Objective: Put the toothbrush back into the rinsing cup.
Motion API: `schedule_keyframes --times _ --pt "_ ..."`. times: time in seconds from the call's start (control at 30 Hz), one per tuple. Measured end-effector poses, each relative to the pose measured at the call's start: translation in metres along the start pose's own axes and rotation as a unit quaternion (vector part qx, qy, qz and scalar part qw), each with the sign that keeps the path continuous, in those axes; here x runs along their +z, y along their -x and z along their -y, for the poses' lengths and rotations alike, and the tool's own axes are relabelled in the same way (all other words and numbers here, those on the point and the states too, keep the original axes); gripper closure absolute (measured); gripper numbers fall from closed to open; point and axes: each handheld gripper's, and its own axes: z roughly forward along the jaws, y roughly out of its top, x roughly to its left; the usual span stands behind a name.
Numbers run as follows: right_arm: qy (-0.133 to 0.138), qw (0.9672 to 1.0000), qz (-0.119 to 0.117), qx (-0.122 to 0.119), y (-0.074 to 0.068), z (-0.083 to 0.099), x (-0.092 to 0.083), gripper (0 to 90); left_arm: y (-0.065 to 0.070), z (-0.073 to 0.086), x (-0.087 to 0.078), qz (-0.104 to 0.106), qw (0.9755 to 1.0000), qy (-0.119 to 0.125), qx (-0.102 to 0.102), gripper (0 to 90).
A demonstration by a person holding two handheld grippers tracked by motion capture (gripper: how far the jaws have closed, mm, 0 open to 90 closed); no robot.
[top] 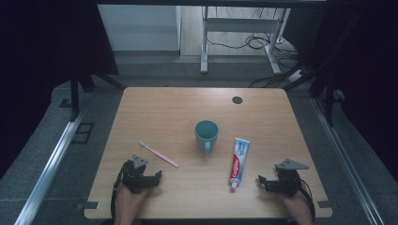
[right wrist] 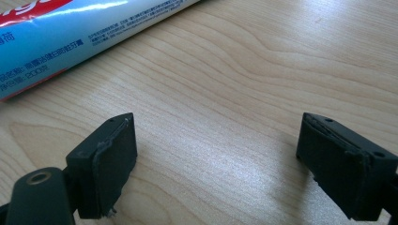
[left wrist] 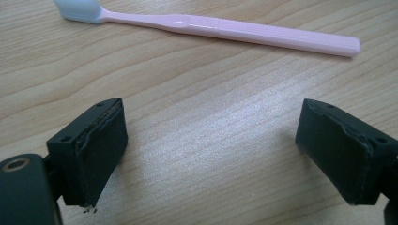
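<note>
Toothbrush, pink w/ pale-blue bristles, lies flat on the table left of the teal mug, long axis diagonal: bristle end farther from the person, handle end nearer. Left gripper sits just beside that handle end, jaws spread, nothing btwn them. Right gripper, also spread & empty, is right of the mug, by the toothpaste tube, so left hand is nearer the brush.
</note>
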Motion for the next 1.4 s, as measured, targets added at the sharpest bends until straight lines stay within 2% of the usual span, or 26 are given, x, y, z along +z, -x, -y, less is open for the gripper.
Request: schedule_keyframes --times 0.87,0.93,1.1,1.4 --pt "0.000 1.0000 -0.003 -0.003 -0.0003 0.0000 0.0000 12.4 0.0002 -0.0007 0.0005 0.000 1.0000 -0.001 0.002 9.4" --pt "0.001 1.0000 -0.003 -0.004 -0.0002 0.0000 0.0000 12.4 0.0001 -0.0009 -0.0003 0.000 1.0000 0.000 0.002 13.1" --pt "0.001 1.0000 -0.003 -0.004 -0.0002 0.0000 0.0000 12.4 0.0008 -0.0030 -0.0005 0.000 1.0000 -0.004 0.001 14.4" --pt "0.001 1.0000 -0.003 -0.004 -0.0002 0.0000 0.0001 12.4 0.0028 -0.0047 -0.0035 -0.008 0.9999 -0.002 0.012 21.5"
